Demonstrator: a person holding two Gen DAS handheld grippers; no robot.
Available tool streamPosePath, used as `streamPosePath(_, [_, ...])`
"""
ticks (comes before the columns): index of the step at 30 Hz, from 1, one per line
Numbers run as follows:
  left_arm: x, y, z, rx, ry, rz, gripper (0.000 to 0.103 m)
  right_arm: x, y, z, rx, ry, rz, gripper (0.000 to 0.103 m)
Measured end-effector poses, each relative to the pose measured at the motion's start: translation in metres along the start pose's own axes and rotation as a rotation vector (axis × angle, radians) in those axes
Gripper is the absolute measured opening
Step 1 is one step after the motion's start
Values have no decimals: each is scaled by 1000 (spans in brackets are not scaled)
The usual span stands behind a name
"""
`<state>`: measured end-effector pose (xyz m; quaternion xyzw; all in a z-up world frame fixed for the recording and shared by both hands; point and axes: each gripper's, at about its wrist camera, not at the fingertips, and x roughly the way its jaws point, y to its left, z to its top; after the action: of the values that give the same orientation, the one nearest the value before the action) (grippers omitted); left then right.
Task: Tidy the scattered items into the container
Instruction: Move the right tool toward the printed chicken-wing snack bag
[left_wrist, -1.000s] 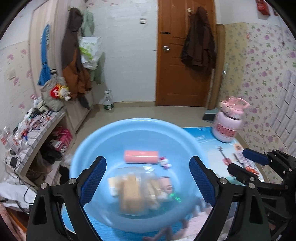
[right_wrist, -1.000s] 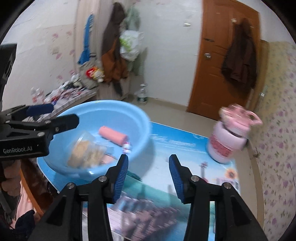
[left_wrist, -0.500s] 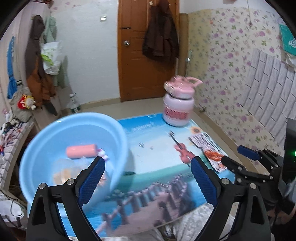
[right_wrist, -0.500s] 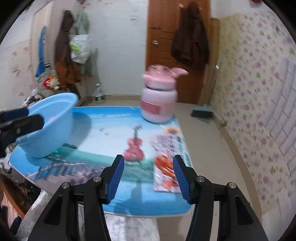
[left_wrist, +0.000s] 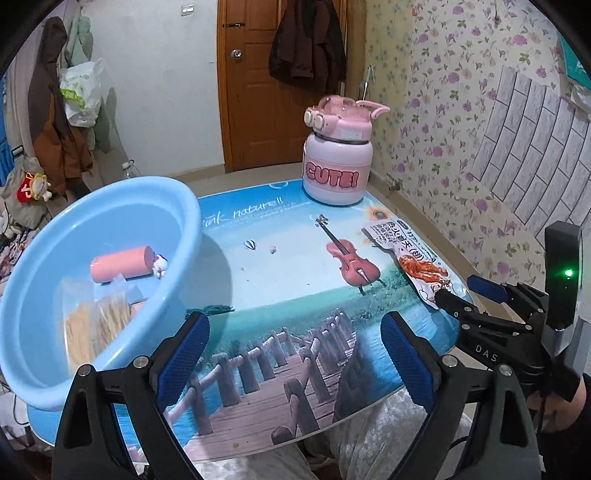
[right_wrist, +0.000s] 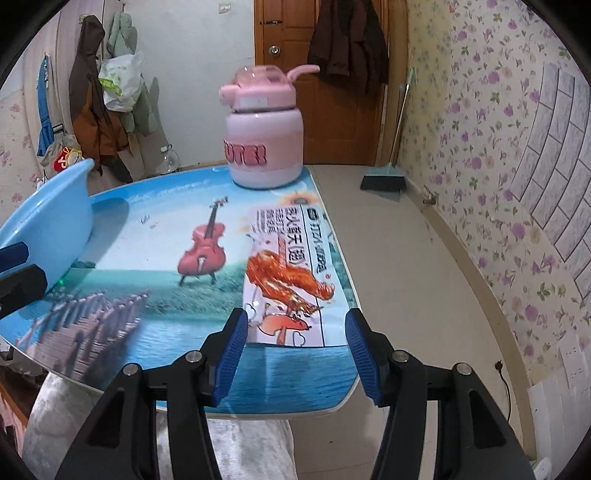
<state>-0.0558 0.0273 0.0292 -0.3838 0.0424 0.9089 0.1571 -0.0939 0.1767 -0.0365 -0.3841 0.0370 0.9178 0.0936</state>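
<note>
Right tool (right_wrist: 295, 343): wide open, empty, poised just short of snack packet (right_wrist: 286, 275), right of blue basin (left_wrist: 99, 266); advised—lower flat, pinch near edge, lift clear of table (right_wrist: 155, 258).

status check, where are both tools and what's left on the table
Both tools open and empty. Right tool lined up on snack packet at table edge. Basin holds three items. Pink jug standing apart, nothing blocking.

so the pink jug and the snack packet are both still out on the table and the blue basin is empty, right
Not quite: the blue basin is not empty. The left wrist view shows a pink tube and a clear bag of biscuits inside. The pink jug and snack packet are on the table.
</note>
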Motion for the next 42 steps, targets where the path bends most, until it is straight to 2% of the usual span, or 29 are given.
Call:
streamPosePath(3, [7, -3, 0, 4, 15, -6, 94, 6, -3, -1, 8, 3, 5, 63])
streamPosePath(13, [16, -7, -1, 19, 36, -12, 94, 21, -6, 7, 9, 12, 6, 64])
streamPosePath(18, [19, -8, -2, 11, 45, -19, 94, 26, -8, 9, 7, 21, 14, 69])
streamPosePath(27, [19, -12, -3, 19, 48, -20, 94, 30, -8, 9, -7, -7, 27, 70])
streamPosePath(36, [18, -14, -4, 22, 49, -19, 94, 23, -7, 6, -50, -73, 30, 56])
streamPosePath(37, [18, -15, -4, 24, 49, -19, 94, 20, -7, 7, -57, -89, 28, 49])
streamPosePath(38, [18, -15, -4, 24, 50, -19, 94, 18, -6, 8, -63, -104, 31, 27])
streamPosePath(42, [19, -16, -4, 25, 51, -19, 94, 15, -3, 12, -110, -125, 47, 13])
